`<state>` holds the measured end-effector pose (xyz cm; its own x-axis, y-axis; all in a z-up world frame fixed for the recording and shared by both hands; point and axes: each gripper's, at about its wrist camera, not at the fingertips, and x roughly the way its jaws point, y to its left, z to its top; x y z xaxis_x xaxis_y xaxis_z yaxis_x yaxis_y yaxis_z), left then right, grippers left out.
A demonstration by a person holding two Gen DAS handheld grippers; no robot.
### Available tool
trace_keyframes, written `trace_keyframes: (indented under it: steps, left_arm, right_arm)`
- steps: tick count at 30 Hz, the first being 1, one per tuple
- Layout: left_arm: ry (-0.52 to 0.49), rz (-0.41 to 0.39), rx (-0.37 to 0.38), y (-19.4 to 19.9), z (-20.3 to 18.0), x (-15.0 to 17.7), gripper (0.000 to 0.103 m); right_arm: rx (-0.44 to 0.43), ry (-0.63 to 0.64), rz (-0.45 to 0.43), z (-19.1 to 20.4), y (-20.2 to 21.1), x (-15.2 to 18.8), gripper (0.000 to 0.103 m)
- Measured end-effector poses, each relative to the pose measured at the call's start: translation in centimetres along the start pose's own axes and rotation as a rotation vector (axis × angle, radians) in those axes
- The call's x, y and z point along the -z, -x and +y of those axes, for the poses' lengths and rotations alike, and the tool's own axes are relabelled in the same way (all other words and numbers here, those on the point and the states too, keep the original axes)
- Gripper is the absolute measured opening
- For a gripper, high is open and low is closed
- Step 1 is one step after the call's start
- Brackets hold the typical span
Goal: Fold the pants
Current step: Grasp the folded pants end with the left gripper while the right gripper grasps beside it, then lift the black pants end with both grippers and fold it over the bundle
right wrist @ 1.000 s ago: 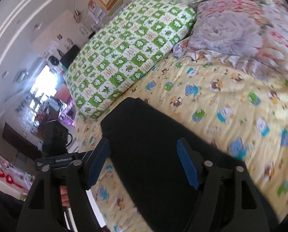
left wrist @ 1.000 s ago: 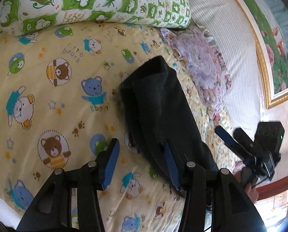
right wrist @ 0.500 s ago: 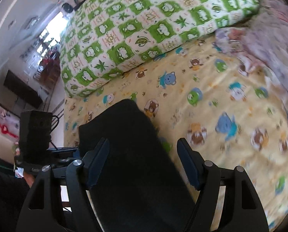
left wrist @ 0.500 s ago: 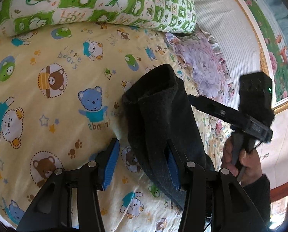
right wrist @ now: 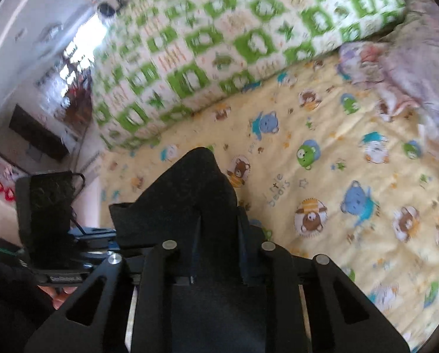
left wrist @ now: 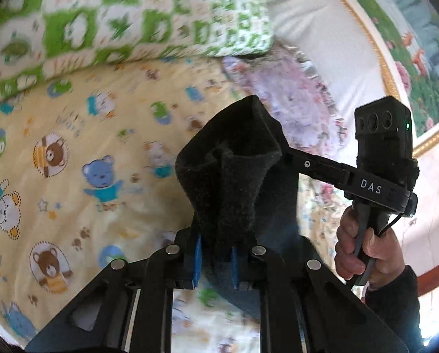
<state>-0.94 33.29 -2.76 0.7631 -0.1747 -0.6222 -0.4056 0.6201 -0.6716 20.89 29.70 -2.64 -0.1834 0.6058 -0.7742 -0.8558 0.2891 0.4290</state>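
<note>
Pants (left wrist: 228, 182), black and narrowed lengthwise, lie near the bed's (left wrist: 72, 206) right edge; left claw (left wrist: 215, 260) and right claw (right wrist: 218, 253) are closing, each pinching one end; the crosswise fold seems still undone.

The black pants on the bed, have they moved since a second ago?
Yes. The black pants have bunched up off the bear-print sheet, rising toward the green pillow, as the closing left gripper pinches them.
</note>
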Motion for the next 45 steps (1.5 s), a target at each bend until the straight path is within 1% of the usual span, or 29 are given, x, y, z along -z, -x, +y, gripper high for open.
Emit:
trace_keyframes:
  steps: [6, 11, 17, 24, 29, 33, 38, 45]
  left_arm:
    - [-0.073, -0.026, 0.062, 2.0, -4.8, 0.3, 0.014]
    - [-0.156, -0.017, 0.107, 2.8, -9.4, 1.6, 0.014]
    - [-0.248, 0.012, 0.165, 3.2, -14.3, 4.1, 0.014]
    - [-0.358, 0.055, 0.212, 2.4, -19.7, 7.6, 0.014]
    - [-0.416, 0.106, 0.243, 1.0, -23.0, 10.2, 0.014]
    - [-0.468, 0.129, 0.246, 0.4, -24.9, 12.2, 0.014]
    - [-0.522, 0.168, 0.239, -1.1, -26.7, 14.8, 0.014]
    - [-0.587, 0.222, 0.223, -3.5, -28.6, 17.4, 0.014]
  right_arm:
    - [-0.006, -0.019, -0.111, 1.6, 6.1, 1.8, 0.022]
    - [0.012, -0.046, -0.192, 2.3, 10.8, 4.4, 0.022]
    - [0.035, -0.102, -0.297, 2.6, 15.3, 8.4, 0.022]
    - [0.054, -0.193, -0.451, 1.9, 20.4, 15.0, 0.021]
    - [0.055, -0.259, -0.536, 1.0, 22.9, 19.1, 0.021]
    - [0.039, -0.316, -0.613, 0.0, 24.6, 23.0, 0.021]
    - [0.037, -0.367, -0.666, -0.6, 25.6, 26.5, 0.021]
    - [0.027, -0.441, -0.731, -2.2, 26.3, 31.0, 0.021]
